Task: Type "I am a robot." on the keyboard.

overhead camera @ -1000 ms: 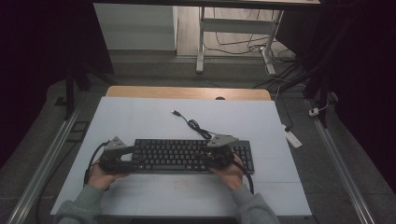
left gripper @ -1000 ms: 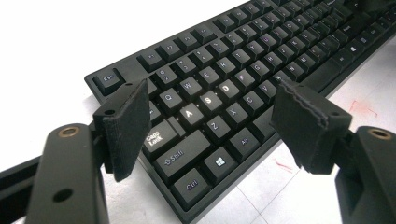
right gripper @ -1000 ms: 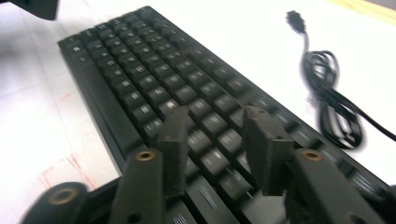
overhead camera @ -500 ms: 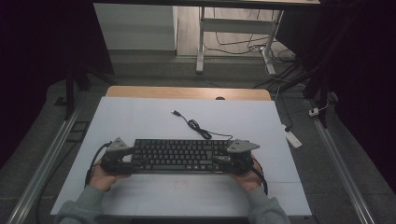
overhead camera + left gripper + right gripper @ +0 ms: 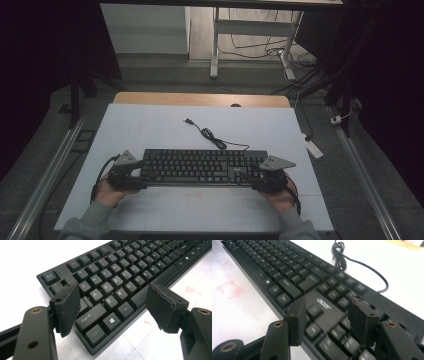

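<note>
With the keyboard (image 5: 200, 167) lying flat near the desk's (image 5: 150, 125) front edge, both the left gripper (image 5: 113, 302) and right gripper (image 5: 328, 315) were released, fingers spread at opposite ends, calling for an even, simultaneous closure before any lift.

This looks like a lab or recording workspace rather than a home: a white surface (image 5: 150, 125) with a bare wooden back edge stands on a grey carpeted floor (image 5: 45, 165), flanked by metal rails (image 5: 42, 180), with dark surroundings to either side. Behind it rise the metal legs of another desk (image 5: 215, 45), loose cables (image 5: 260, 47) trail over the floor, and a white power strip (image 5: 314, 148) lies beside the right edge. A black keyboard (image 5: 200, 167) with its cord sits on the otherwise bare top.
</note>
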The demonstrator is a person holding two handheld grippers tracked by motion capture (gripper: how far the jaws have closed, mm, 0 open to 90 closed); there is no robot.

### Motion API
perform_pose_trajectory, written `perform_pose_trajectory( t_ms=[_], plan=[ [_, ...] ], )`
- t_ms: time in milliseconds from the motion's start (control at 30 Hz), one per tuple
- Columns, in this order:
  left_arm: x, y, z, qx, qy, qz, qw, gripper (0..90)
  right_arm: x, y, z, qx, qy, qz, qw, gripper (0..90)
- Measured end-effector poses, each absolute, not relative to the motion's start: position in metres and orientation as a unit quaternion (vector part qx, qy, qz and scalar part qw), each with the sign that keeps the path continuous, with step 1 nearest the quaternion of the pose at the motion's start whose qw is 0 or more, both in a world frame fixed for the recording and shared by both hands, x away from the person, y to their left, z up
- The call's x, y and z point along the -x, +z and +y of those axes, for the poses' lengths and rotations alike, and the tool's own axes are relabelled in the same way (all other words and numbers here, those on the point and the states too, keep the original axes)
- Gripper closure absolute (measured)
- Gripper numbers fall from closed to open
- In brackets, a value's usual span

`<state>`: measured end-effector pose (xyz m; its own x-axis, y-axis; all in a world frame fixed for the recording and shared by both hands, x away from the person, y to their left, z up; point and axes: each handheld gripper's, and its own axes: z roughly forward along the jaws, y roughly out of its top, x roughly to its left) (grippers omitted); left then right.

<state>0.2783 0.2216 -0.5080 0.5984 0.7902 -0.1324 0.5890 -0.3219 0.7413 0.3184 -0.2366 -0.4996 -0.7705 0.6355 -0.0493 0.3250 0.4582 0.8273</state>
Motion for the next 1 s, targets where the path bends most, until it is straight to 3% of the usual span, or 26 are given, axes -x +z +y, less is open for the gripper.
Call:
perform_pose_trajectory(
  t_ms=[467,1000],
  plan=[
    [-0.263,-0.510,0.232,-0.796,0.139,0.429,0.403,28.1,-0.300,-0.499,-0.275,-0.301,0.437,0.826,0.189,48.6],
    [-0.264,-0.510,0.232,-0.796,0.144,0.428,0.403,28.1,-0.300,-0.499,-0.278,-0.297,0.442,0.825,0.189,48.4]
  ],
)
